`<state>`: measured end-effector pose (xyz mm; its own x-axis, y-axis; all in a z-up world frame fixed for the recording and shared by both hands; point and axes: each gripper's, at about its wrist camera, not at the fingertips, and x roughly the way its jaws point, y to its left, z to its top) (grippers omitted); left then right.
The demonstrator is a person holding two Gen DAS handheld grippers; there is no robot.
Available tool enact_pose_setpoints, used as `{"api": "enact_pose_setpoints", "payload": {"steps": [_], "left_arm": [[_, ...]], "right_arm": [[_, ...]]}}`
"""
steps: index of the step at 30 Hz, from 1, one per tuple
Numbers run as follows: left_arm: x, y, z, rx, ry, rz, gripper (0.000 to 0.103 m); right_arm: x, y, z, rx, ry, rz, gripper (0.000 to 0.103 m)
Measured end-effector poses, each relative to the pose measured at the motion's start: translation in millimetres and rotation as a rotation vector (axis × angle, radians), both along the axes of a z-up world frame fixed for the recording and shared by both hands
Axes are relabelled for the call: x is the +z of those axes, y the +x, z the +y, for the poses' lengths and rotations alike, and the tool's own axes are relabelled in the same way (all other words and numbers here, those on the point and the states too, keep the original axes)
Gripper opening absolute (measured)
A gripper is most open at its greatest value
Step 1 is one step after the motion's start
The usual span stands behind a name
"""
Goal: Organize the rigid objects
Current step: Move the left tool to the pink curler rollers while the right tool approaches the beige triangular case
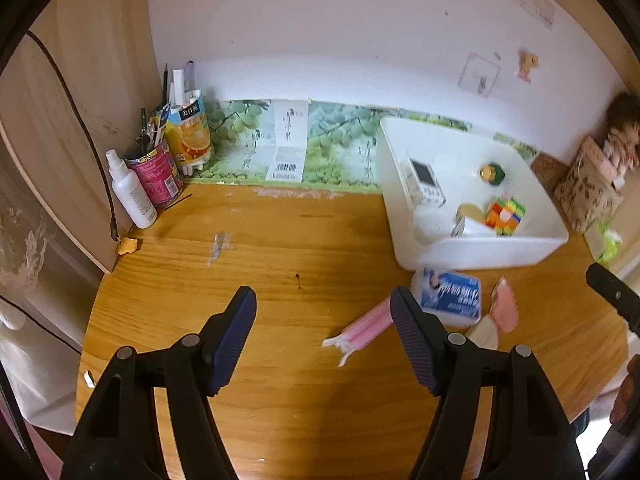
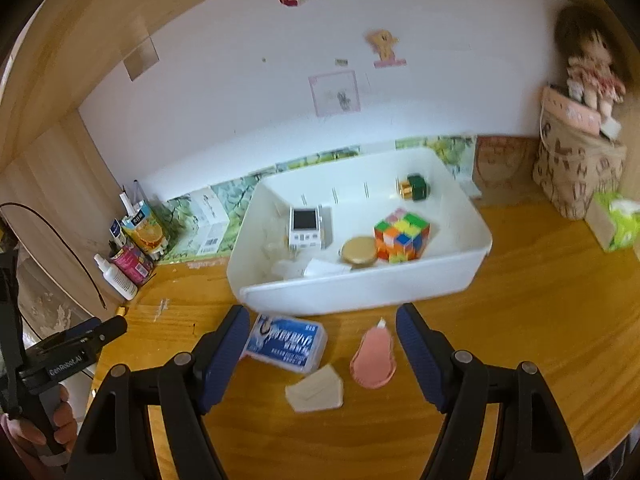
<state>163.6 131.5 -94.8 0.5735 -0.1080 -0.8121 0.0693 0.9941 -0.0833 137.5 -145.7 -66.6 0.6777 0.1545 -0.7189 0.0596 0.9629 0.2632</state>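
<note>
A white bin on the wooden desk holds a Rubik's cube, a small white device, a gold-lidded jar and a green-and-gold object. In front of it lie a blue-and-white box, a pink object and a beige piece. My right gripper is open above these. My left gripper is open over the desk, with a pink stick beside its right finger. The bin, cube and box also show in the left wrist view.
At the back left stand a white spray bottle, a pen cup and an orange juice carton. A doll on a brown bag and a green tissue pack stand at the right.
</note>
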Motion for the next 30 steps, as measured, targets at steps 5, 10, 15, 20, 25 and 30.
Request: {"api": "enact_pose_setpoints", "payload": {"steps": [5, 10, 15, 20, 25, 30], "left_arm": [[-13.0, -0.8, 1.9, -0.068, 0.033, 0.041, 0.074], [-26.9, -1.1, -3.7, -0.157, 0.076, 0.082, 0.075], [-39.3, -1.4, -17.9, -0.242, 0.158, 0.093, 0.075], [-53.9, 4.4, -33.5, -0.323, 0.236, 0.128, 0.075], [-70.8, 10.9, -46.2, -0.378, 0.312, 0.175, 0.075], [-84.1, 19.7, -55.6, -0.421, 0.311, 0.225, 0.075]], "right_arm": [[-13.2, -5.6, 6.1, -0.033, 0.043, 0.053, 0.076], [-27.1, -9.2, 8.8, -0.068, 0.086, 0.102, 0.076], [-45.1, -11.4, 7.2, -0.105, 0.211, 0.165, 0.076], [-63.8, -8.7, 12.1, -0.138, 0.264, 0.248, 0.076], [-81.5, -2.7, 16.7, -0.164, 0.277, 0.341, 0.076], [-103.3, 4.0, 17.0, -0.200, 0.267, 0.450, 0.076]]}}
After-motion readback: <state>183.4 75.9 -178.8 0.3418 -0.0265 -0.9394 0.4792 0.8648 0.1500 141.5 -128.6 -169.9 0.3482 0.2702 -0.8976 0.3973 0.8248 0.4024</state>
